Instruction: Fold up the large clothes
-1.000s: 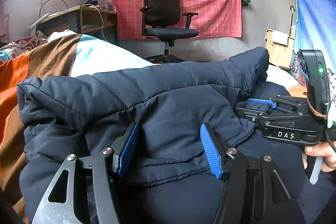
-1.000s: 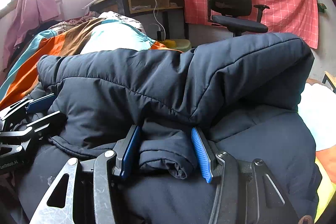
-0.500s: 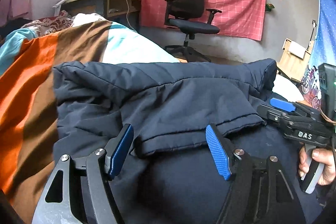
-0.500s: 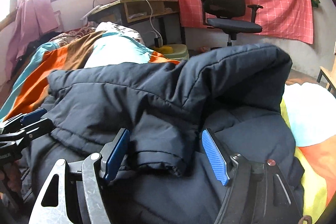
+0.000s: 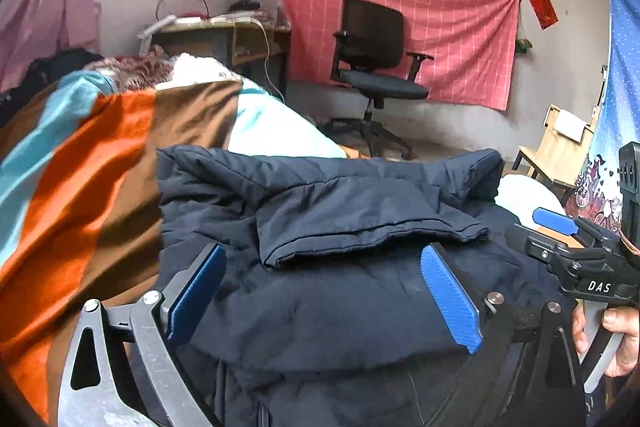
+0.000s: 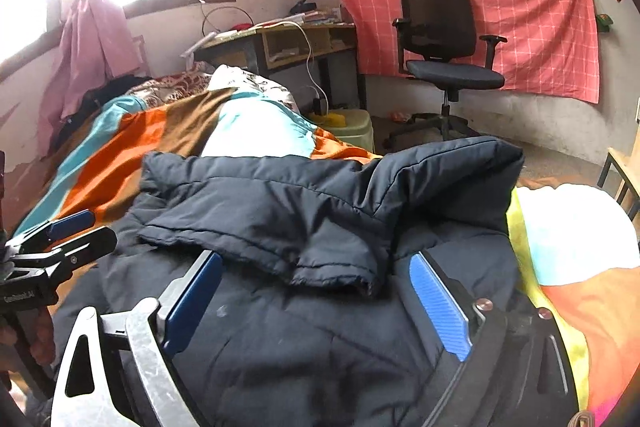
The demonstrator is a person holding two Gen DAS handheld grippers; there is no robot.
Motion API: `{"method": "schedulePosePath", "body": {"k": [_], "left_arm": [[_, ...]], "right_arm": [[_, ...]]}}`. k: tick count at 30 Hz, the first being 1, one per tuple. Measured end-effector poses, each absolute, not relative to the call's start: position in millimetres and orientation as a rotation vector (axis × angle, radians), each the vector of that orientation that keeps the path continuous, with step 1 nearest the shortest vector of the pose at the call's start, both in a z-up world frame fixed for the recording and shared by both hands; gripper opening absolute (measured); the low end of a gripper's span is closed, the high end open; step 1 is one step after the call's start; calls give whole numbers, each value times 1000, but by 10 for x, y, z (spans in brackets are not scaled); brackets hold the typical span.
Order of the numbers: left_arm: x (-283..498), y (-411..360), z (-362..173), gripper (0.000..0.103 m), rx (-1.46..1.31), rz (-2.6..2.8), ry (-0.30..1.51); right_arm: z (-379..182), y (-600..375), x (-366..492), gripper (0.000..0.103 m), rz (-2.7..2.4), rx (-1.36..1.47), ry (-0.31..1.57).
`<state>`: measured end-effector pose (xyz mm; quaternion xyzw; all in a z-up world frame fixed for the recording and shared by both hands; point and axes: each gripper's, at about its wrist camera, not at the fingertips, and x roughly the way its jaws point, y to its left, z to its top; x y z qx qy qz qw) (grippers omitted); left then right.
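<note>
A dark navy padded jacket point(image 5: 352, 211) lies on the bed, its far part folded back toward me with the hem edge point(image 5: 372, 247) lying free on top. The jacket also fills the right wrist view point(image 6: 320, 211). My left gripper point(image 5: 320, 287) is open and empty, its blue pads just short of the folded hem. My right gripper point(image 6: 316, 291) is open and empty, also just behind the hem. The right gripper shows at the right of the left wrist view point(image 5: 560, 227); the left gripper shows at the left of the right wrist view point(image 6: 68, 227).
The bed carries a striped orange, brown and teal cover point(image 5: 100, 163) with a pillow lump point(image 6: 256, 139). Beyond stand a black office chair point(image 6: 444, 39), a cluttered desk point(image 6: 280, 39), a green stool point(image 6: 352, 127), a wooden stand point(image 5: 560, 147) and a red cloth point(image 5: 400, 27) on the wall.
Both grippers opened and let go of the jacket's hem, then drew back toward me. The folded part has dropped and settled flat on the jacket.
</note>
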<state>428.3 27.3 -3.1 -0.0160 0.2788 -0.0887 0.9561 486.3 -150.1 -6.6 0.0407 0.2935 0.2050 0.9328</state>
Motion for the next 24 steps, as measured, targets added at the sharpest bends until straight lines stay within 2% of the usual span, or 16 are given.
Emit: {"method": "schedulePosePath", "body": {"k": [12, 24], "left_arm": [[3525, 181, 187, 98, -8, -175, 468], [2845, 60, 264, 98, 8, -178, 434]], "right_arm": [[221, -1710, 4006, 102, 417, 89, 536], [318, -1896, 3244, 103, 432, 80, 500]]}}
